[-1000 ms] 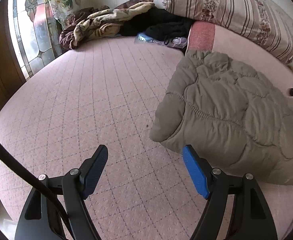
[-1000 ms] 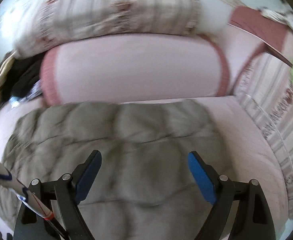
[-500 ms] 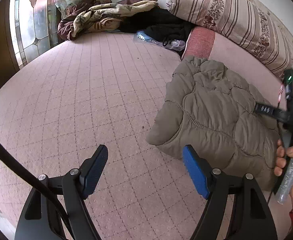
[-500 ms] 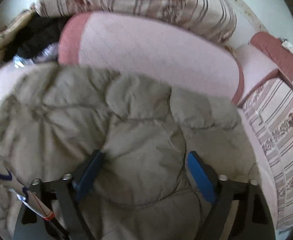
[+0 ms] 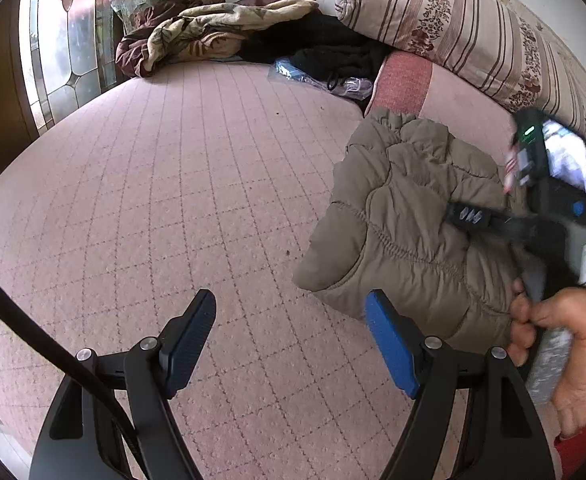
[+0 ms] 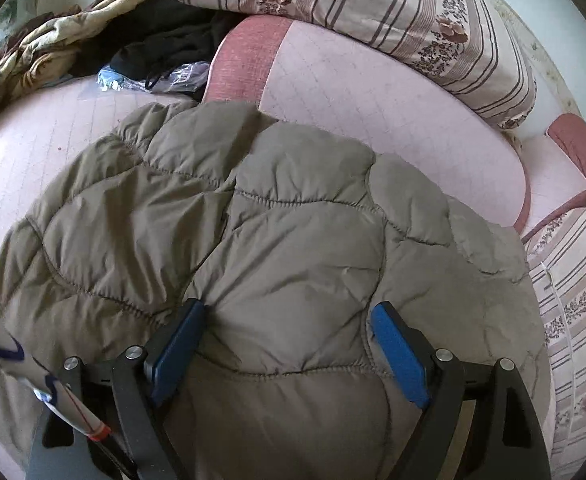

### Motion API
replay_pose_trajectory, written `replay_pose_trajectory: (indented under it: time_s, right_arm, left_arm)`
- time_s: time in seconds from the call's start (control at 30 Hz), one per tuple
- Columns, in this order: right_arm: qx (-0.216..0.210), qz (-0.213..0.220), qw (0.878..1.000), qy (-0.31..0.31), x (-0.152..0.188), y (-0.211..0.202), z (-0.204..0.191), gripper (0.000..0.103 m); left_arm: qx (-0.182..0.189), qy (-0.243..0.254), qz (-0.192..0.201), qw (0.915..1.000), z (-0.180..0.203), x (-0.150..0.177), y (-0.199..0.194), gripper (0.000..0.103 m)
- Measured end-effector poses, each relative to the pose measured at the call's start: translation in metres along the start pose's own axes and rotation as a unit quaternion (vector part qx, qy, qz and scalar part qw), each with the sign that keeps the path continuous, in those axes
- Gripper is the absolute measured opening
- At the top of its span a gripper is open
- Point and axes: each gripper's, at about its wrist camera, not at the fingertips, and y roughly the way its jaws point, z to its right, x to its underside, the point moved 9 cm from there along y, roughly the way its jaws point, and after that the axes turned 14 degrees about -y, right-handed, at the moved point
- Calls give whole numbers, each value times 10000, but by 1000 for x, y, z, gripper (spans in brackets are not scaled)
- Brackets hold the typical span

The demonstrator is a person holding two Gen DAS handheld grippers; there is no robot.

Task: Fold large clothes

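A folded olive-grey quilted jacket [image 5: 405,208] lies on the right side of the pink quilted bed [image 5: 153,180]. My left gripper [image 5: 289,300] hovers open over the bedspread, its right finger just at the jacket's near left corner, nothing between its fingers. In the right wrist view the jacket [image 6: 293,220] fills the frame. My right gripper [image 6: 288,308] is open wide and low on it, a puffed panel bulging between the blue pads without being pinched. A hand [image 5: 565,344] holds the right gripper's handle above the jacket's right part.
A pink bolster [image 5: 453,100] and a striped floral pillow [image 5: 453,32] lie behind the jacket. Crumpled blankets [image 5: 213,36], dark clothes [image 5: 325,48] and a plastic bag [image 5: 293,72] pile at the far edge. A stained-glass window [image 5: 73,40] stands left. Another striped pillow [image 6: 573,300] borders the right.
The right gripper came down and leftward onto the jacket and entered the left wrist view with the hand holding it. The left gripper stayed in place, tilting slightly.
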Motion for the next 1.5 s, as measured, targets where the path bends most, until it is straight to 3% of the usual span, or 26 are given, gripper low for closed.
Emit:
replay_pose_trajectory:
  time_s: [0.13, 0.3, 0.47, 0.63, 0.87, 1.0, 1.17, 1.3, 1.4, 1.5]
  right_arm:
    - [-89, 416, 9987, 272, -5, -25, 6, 88]
    - [-259, 118, 9994, 203, 16, -8, -7, 90]
    - [-478, 222, 9983, 241, 20, -27, 14, 91]
    - [-455, 401, 9959, 675, 60, -61, 87, 91]
    - [179, 25, 9901, 1389, 155, -66, 226, 91]
    - [-40, -68, 9793, 2024, 197, -55, 279, 94]
    - [-722, -249, 9594, 2715, 234, -24, 290, 98]
    - [-1211, -134, 9417, 3136, 245, -4, 285, 103]
    - [-1503, -125, 9326, 3280, 247, 10, 276, 103]
    - [-2077, -127, 9083, 3629, 250, 29, 267, 103]
  left_arm:
    - [-29, 26, 11, 10000, 1, 1, 0, 76]
    - [-171, 103, 91, 9998, 3, 2, 4, 76]
    - [-353, 216, 187, 9990, 3, 4, 6, 76]
    - [-335, 219, 212, 9990, 1, 7, 3, 76]
    - [-483, 129, 39, 9987, -3, 0, 9, 76]
    - [-11, 87, -303, 9995, 15, -17, 22, 76]
    - [591, -124, -802, 9949, 34, -36, 56, 82]
    - [1117, -524, -1493, 9811, 46, -37, 92, 88]
    - [1347, -707, -1769, 9724, 55, -34, 110, 95]
    - [1432, -843, -1966, 9663, 63, -30, 130, 103]
